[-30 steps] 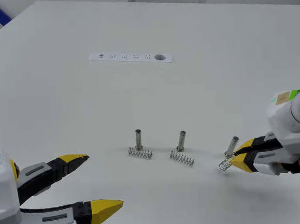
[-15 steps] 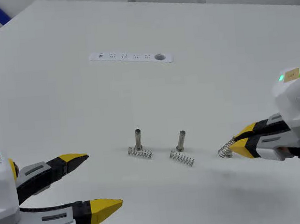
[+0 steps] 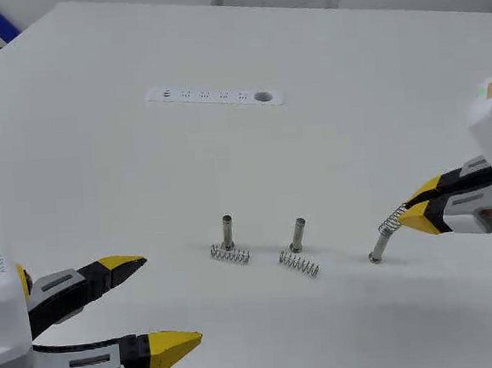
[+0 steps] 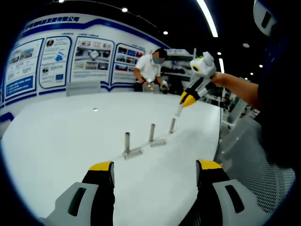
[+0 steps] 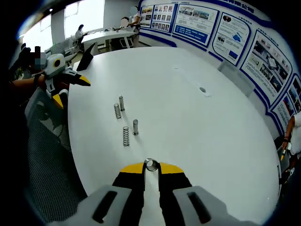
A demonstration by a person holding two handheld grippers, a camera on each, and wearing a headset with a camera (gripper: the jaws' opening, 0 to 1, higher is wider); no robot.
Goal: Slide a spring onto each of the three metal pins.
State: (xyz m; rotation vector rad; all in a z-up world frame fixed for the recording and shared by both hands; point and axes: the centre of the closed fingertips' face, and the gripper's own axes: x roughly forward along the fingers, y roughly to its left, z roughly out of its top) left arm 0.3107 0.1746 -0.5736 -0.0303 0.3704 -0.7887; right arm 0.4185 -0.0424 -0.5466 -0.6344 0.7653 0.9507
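**White counter with three pins and three springs, in a display hall**

- Counter (image 3: 99, 153): white, matt and broad. A flush socket strip (image 3: 213, 94) is set into its top, farther from the person than the pins.
- Pins: three metal pins in a row toward the counter's near edge.
  - The left pin (image 3: 227, 231) and the middle pin (image 3: 298, 233) stand upright.
  - The right pin (image 3: 379, 247) leans, its foot on the counter and its top tilted toward the right claw (image 3: 407, 213).
- Springs:
  - The first spring (image 3: 230, 253) lies flat just beside the foot of the left pin.
  - The second spring (image 3: 299, 262) lies flat at the foot of the middle pin.
  - The third spring (image 3: 393, 218) is off the counter, pinched between the right claw's closed yellow tips. Its free end meets the top of the right pin. Whether it is threaded over the pin cannot be told.
- Left claw (image 3: 170, 297): jaws apart, holding nothing. It hovers over the counter's near left part, well apart from the pins.
- Room:
  - The wall carries blue-bordered display boards (image 4: 61, 61).
  - Strip lights (image 4: 207, 19) run overhead.
  - A person (image 4: 149, 70) stands beyond the counter's far edge.
  - Another white table (image 5: 108, 35) stands behind.
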